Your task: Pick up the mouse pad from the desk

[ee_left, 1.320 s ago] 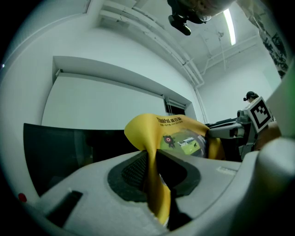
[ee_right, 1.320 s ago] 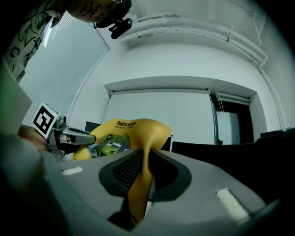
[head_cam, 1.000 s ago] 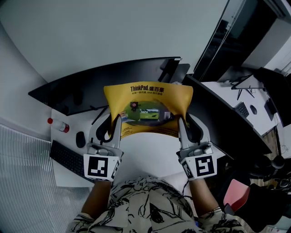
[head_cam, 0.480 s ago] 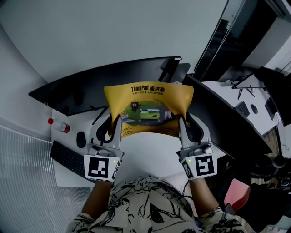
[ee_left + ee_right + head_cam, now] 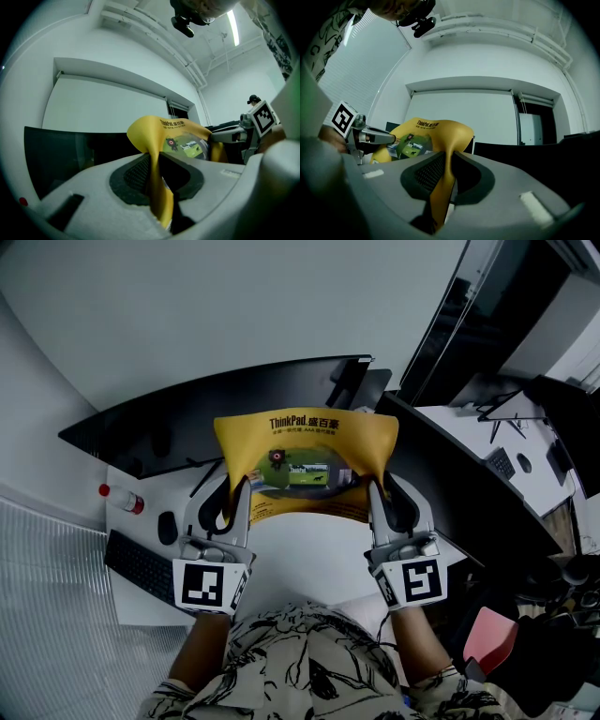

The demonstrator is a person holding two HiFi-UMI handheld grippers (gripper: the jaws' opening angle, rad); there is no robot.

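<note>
The yellow mouse pad point(image 5: 305, 465), printed with black lettering and a green picture, hangs in the air above the white desk point(image 5: 309, 545), held by its two near corners and sagging in the middle. My left gripper point(image 5: 240, 486) is shut on the pad's left corner; in the left gripper view the yellow pad point(image 5: 157, 154) runs pinched between the black pads. My right gripper point(image 5: 372, 487) is shut on the right corner, and the right gripper view shows the pad point(image 5: 445, 150) clamped the same way. Both grippers point level toward the monitor.
A wide dark monitor point(image 5: 216, 409) stands behind the pad. A keyboard point(image 5: 141, 563), a dark mouse point(image 5: 167, 526) and a red-capped bottle point(image 5: 122, 499) lie at the left. A second desk with a monitor point(image 5: 469, 484) stands at the right. A pink seat point(image 5: 487, 638) shows lower right.
</note>
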